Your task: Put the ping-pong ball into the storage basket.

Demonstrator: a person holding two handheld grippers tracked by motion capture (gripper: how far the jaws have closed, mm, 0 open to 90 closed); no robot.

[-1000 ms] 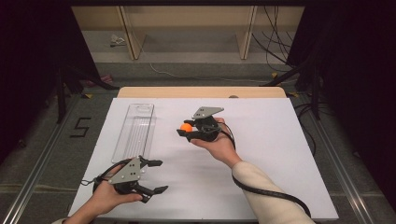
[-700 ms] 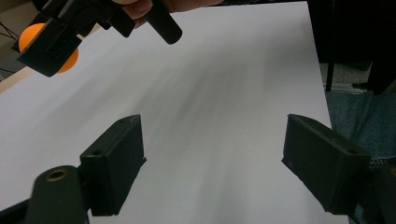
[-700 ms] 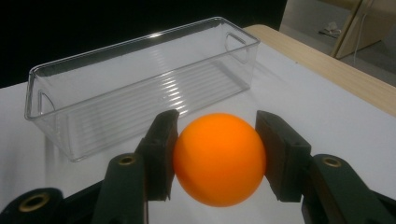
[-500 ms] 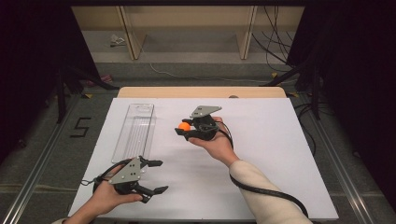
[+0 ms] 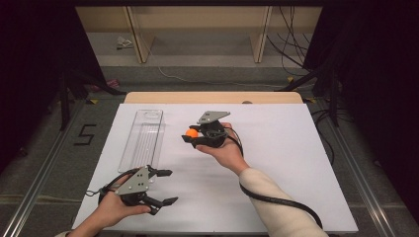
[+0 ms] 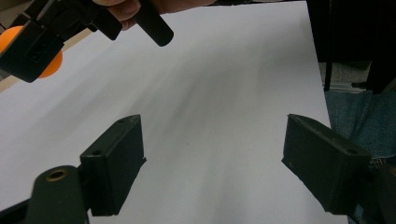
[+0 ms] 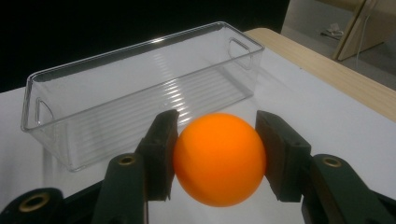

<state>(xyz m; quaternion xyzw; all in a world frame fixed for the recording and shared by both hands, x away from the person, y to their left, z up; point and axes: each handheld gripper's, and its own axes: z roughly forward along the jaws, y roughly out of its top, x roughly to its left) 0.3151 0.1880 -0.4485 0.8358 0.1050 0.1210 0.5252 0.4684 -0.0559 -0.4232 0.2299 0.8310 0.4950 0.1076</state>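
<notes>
High view, lower left of the frame: the left gripper [image 5: 165, 187] sits in the person's left hand [image 5: 111, 212] low over the white sheet [image 5: 296, 168], jaws spread wide with nothing between them, pointing toward frame right. Its cable loops at the hand's left. Just above it, left of centre, the clear bin [image 5: 145, 136] lies lengthwise on the sheet, empty, long axis running up the frame. Centre of the frame: the right gripper [image 5: 188, 136] is held up in the right hand [image 5: 225, 150], jaws pointing toward frame left at the bin, clamped on the orange ball [image 5: 191, 133]; the ball is just beside the bin's right wall, not inside it, and height above the sheet cannot be told. A grey plate tops the gripper, and a black cable runs down along the sleeve [image 5: 276, 207] to lower right. The table edge [image 5: 212, 97] shows as a tan strip above the sheet. Left gripper view: both jaws far apart at the bottom, bare white sheet between them; upper left corner shows the right gripper with the ball [image 6: 44, 51] in its grip. Right gripper view: the ball [image 7: 219, 158] fills the lower centre, pinched on both sides by the two pads [image 7: 161, 154], and the bin [image 7: 140, 88] stretches behind it from mid left to upper centre, with the table edge at upper right.
</notes>
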